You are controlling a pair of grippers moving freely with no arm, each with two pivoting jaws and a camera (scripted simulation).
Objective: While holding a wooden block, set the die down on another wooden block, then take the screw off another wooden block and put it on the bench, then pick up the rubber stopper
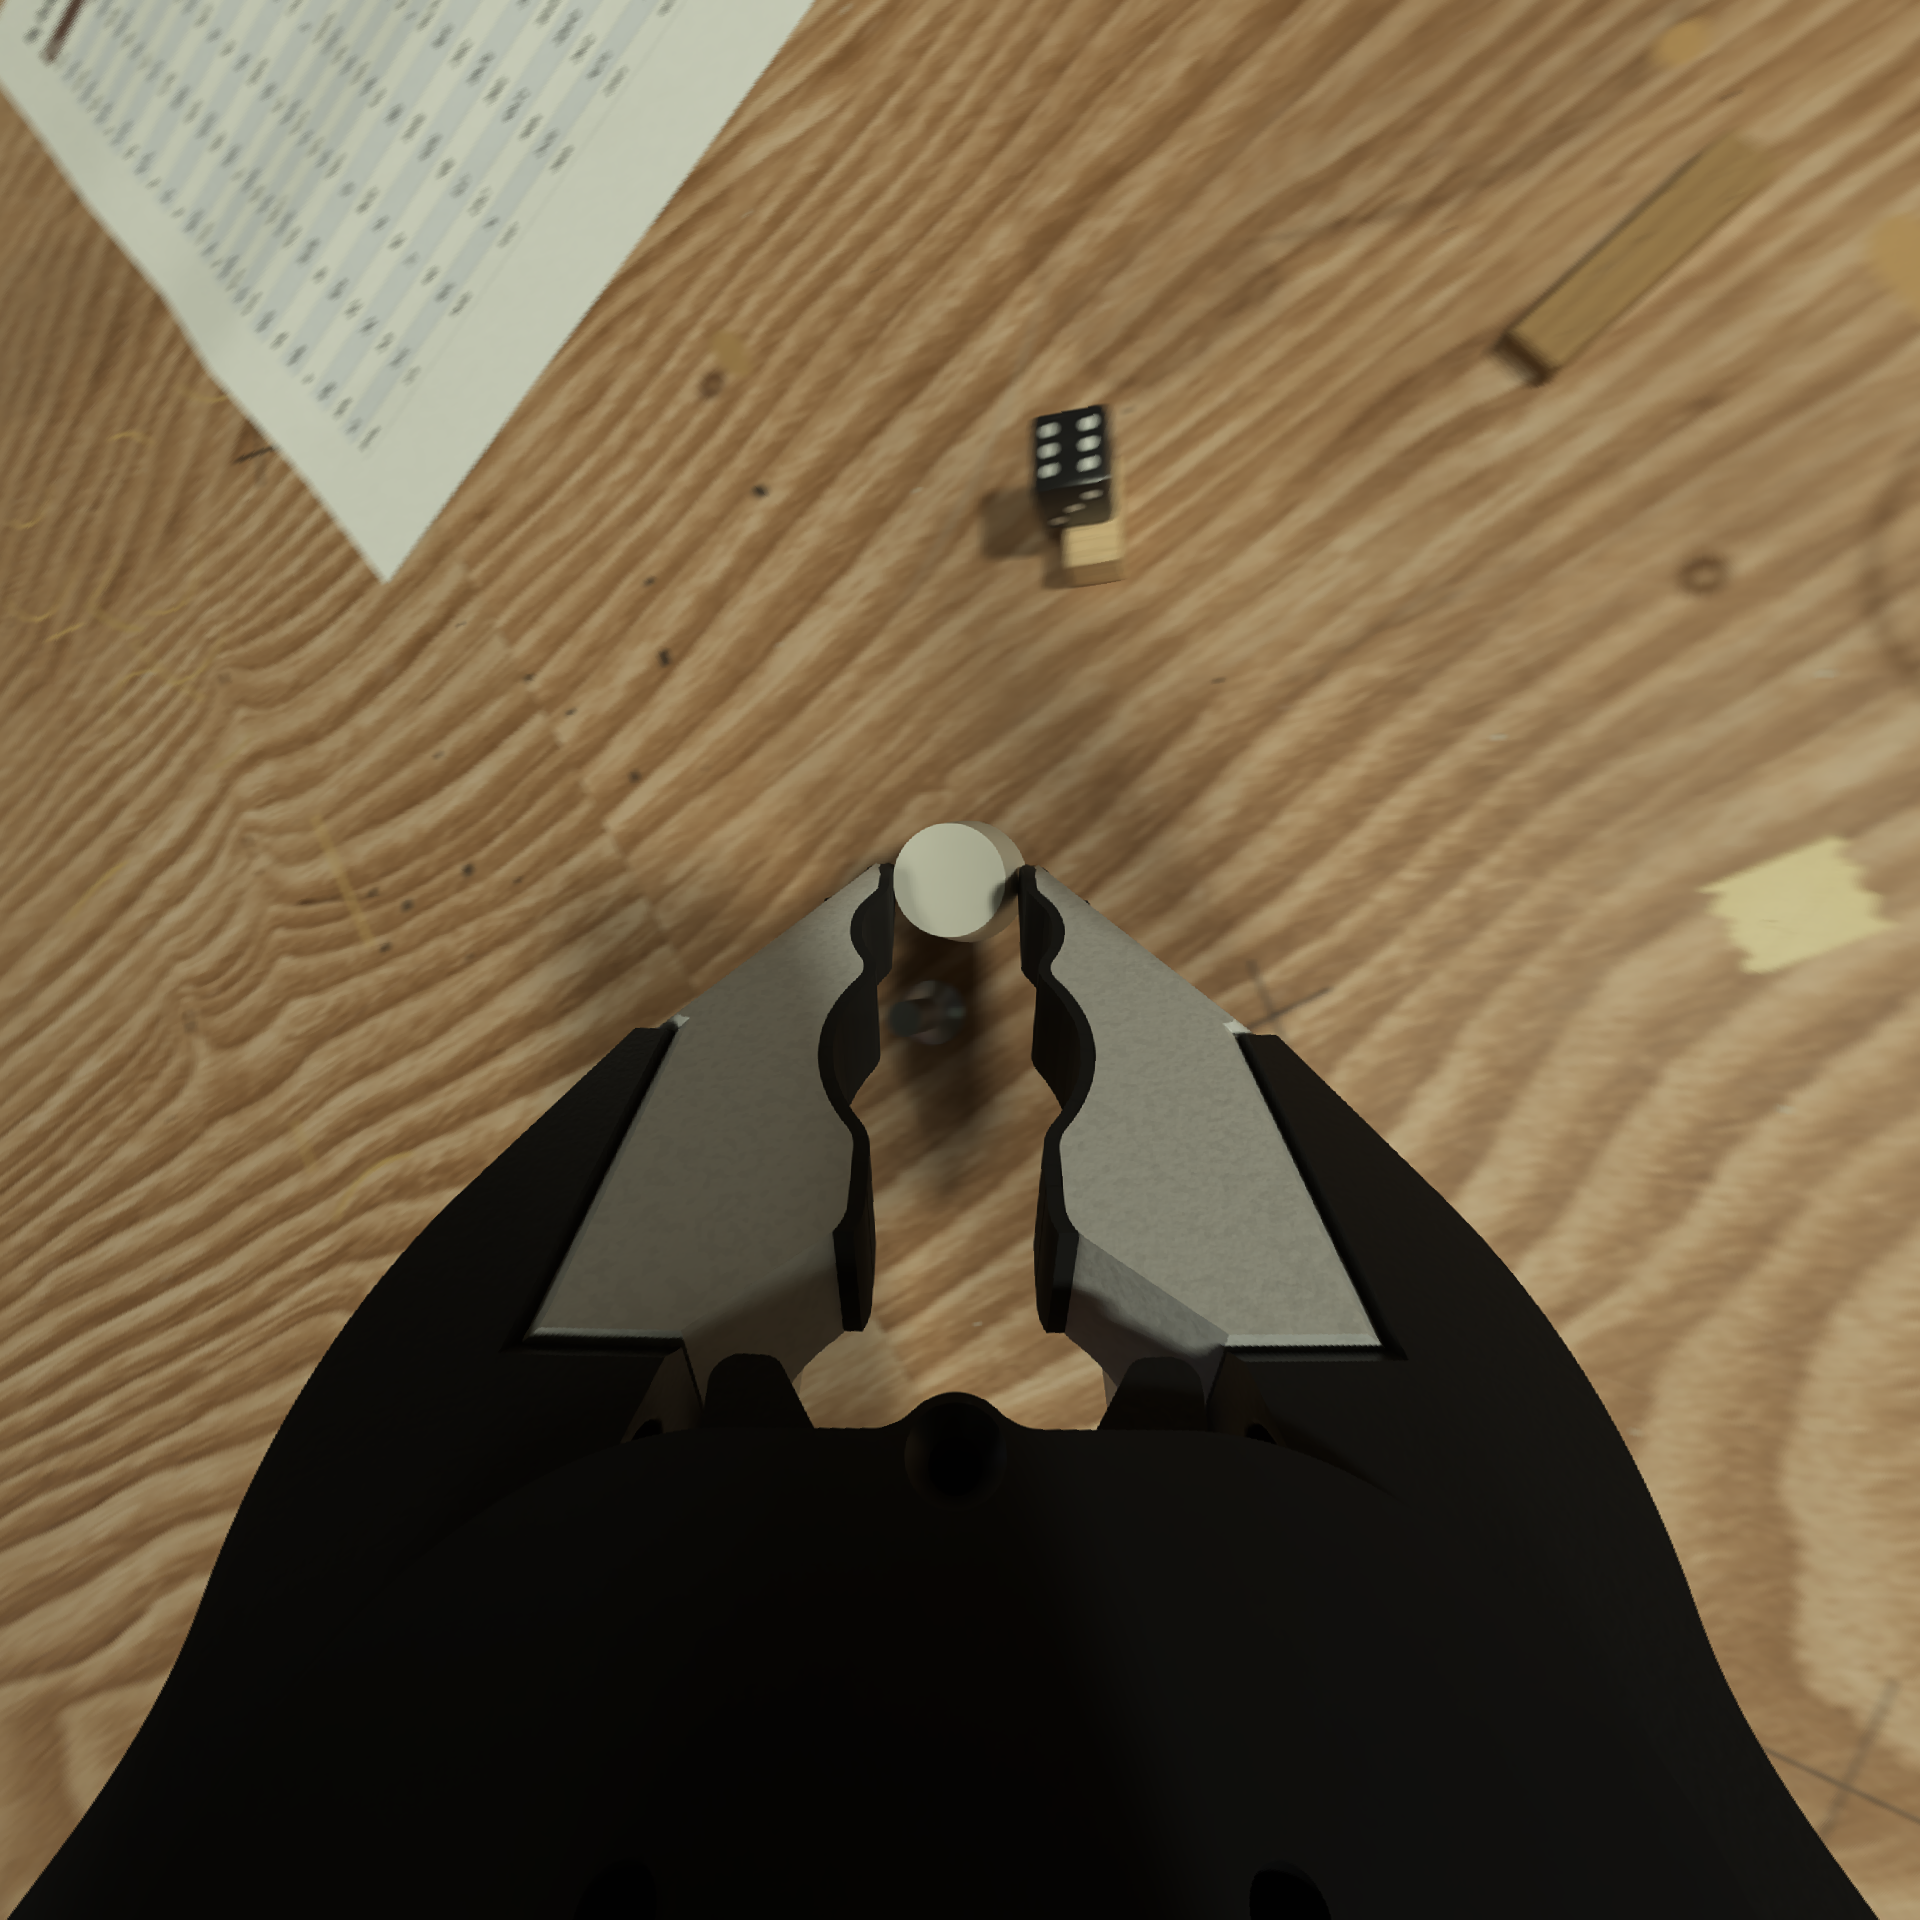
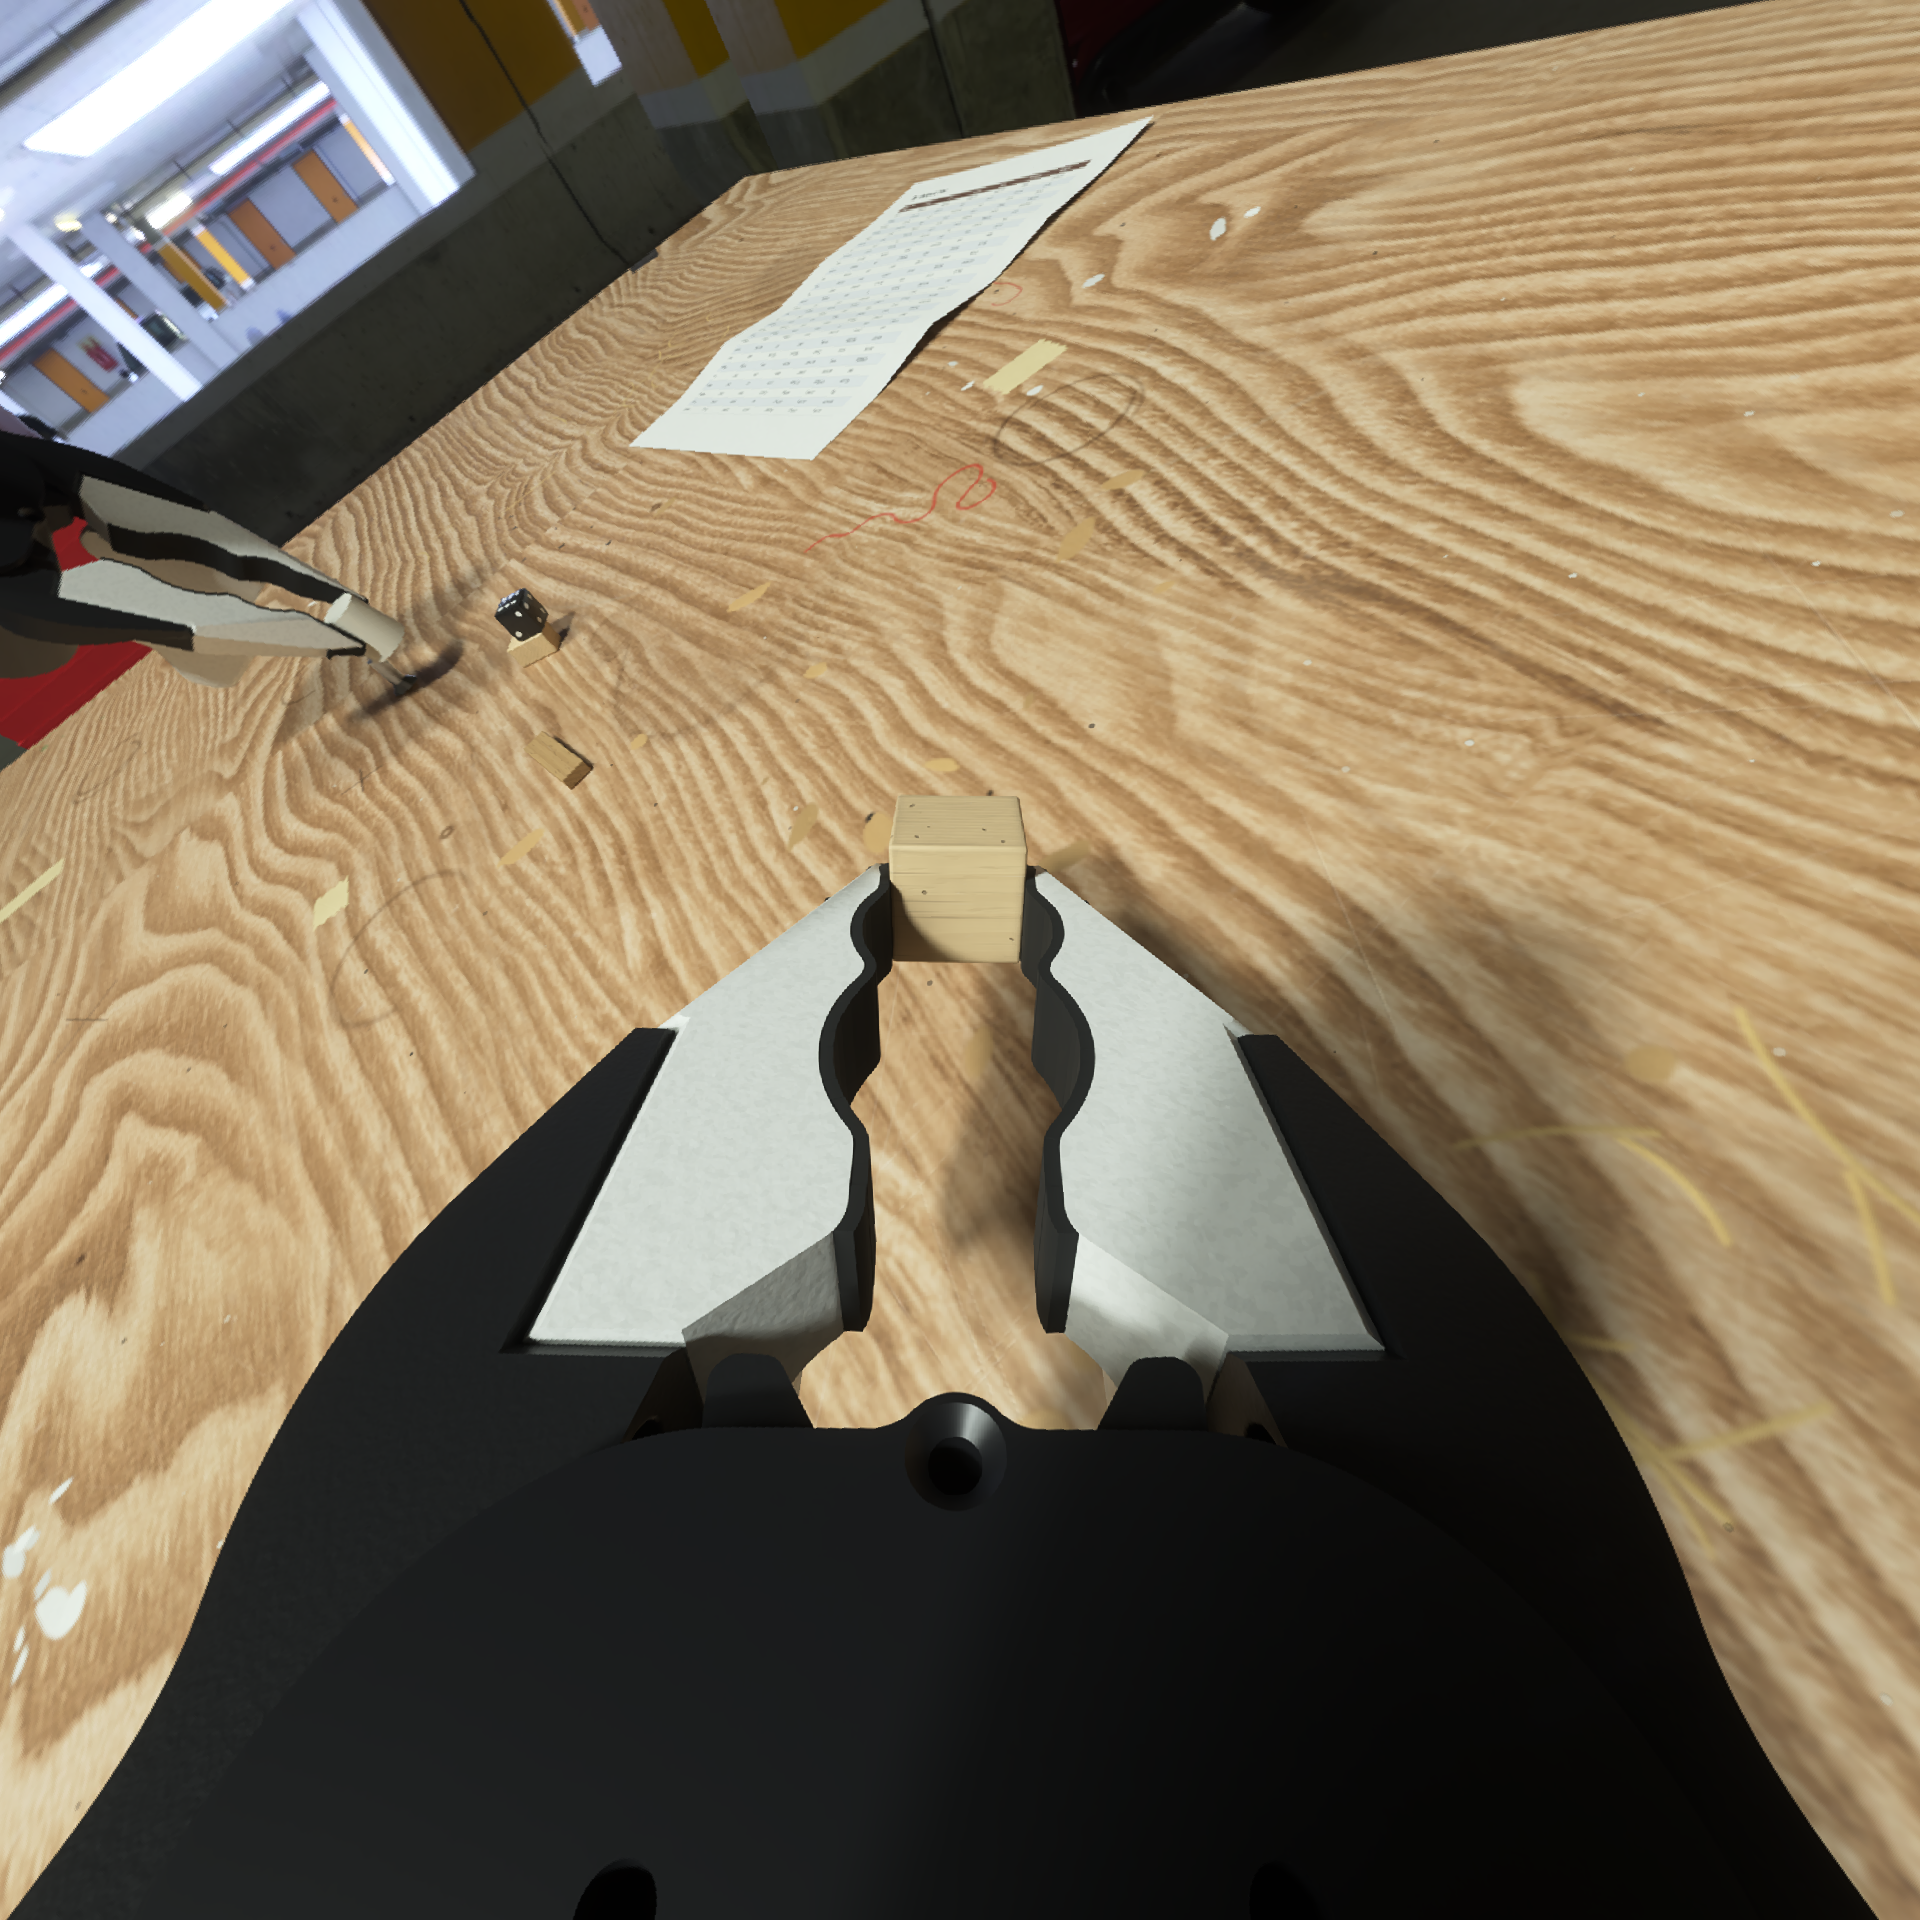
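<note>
My left gripper is shut on the pale rubber stopper and holds it above the bench. The screw lies on the bench below, between the fingers. The black die rests on a small wooden block ahead. My right gripper is shut on a wooden block, held above the bench. In the right wrist view the left gripper shows far left with the stopper, the die on its block beside it, and another block nearer.
A printed paper sheet lies at the upper left of the left wrist view, also in the right wrist view. A flat wooden block lies at the upper right. The bench's far edge runs along the upper left.
</note>
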